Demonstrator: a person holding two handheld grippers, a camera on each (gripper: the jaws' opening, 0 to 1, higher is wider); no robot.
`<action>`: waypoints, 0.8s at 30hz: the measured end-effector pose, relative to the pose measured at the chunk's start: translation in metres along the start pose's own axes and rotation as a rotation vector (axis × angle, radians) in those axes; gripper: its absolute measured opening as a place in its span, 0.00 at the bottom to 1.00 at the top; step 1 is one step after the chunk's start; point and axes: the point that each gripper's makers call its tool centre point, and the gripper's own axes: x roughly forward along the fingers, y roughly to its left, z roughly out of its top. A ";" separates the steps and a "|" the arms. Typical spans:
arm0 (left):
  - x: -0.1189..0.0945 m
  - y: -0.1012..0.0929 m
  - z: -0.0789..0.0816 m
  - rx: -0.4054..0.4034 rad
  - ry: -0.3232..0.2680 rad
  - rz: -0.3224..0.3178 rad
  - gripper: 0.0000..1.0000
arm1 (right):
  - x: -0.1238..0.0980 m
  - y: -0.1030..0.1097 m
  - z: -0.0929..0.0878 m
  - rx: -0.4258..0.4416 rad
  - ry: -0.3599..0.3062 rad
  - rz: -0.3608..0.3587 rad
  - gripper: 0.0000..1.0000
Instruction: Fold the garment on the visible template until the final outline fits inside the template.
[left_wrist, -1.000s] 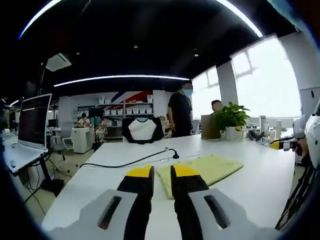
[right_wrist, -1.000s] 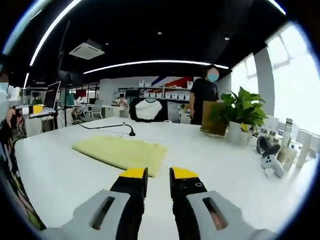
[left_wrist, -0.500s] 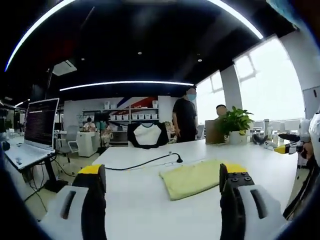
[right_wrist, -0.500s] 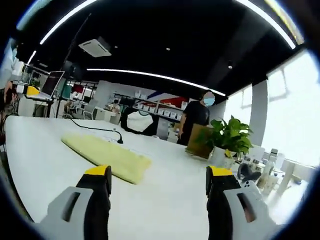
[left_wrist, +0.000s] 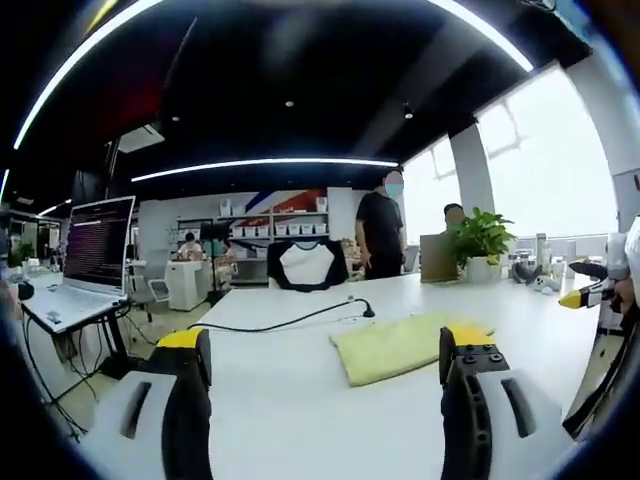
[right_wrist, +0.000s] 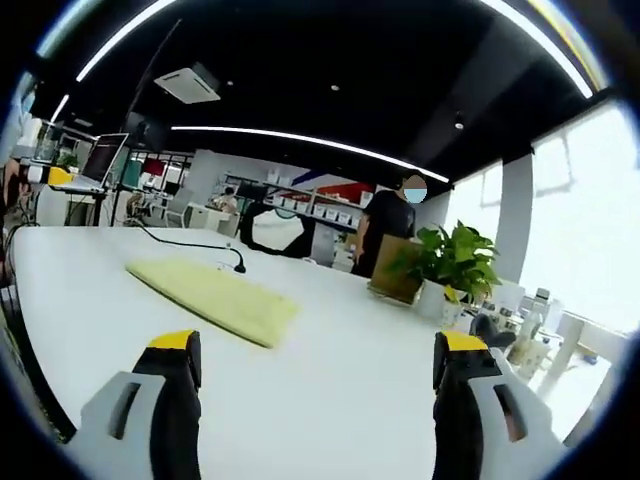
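Lying folded on white table (left_wrist: 290, 400): yellow garment (left_wrist: 400, 345); both claws, left (left_wrist: 325, 350) and right (right_wrist: 315, 350), spread apart, empty.

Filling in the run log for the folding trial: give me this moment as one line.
left gripper: open, empty | right gripper: open, empty | yellow garment: folded flat on white table, apart from both | black cable: beyond garment
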 end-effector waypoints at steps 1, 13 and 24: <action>0.000 0.000 -0.002 0.020 0.012 -0.003 1.00 | -0.001 0.000 0.000 0.008 -0.005 0.001 0.99; -0.006 0.003 -0.009 0.035 0.025 0.009 1.00 | -0.009 0.002 0.010 -0.011 -0.045 -0.012 0.99; -0.006 0.005 -0.011 0.031 0.026 0.014 1.00 | -0.006 0.002 0.007 -0.007 -0.025 -0.009 0.99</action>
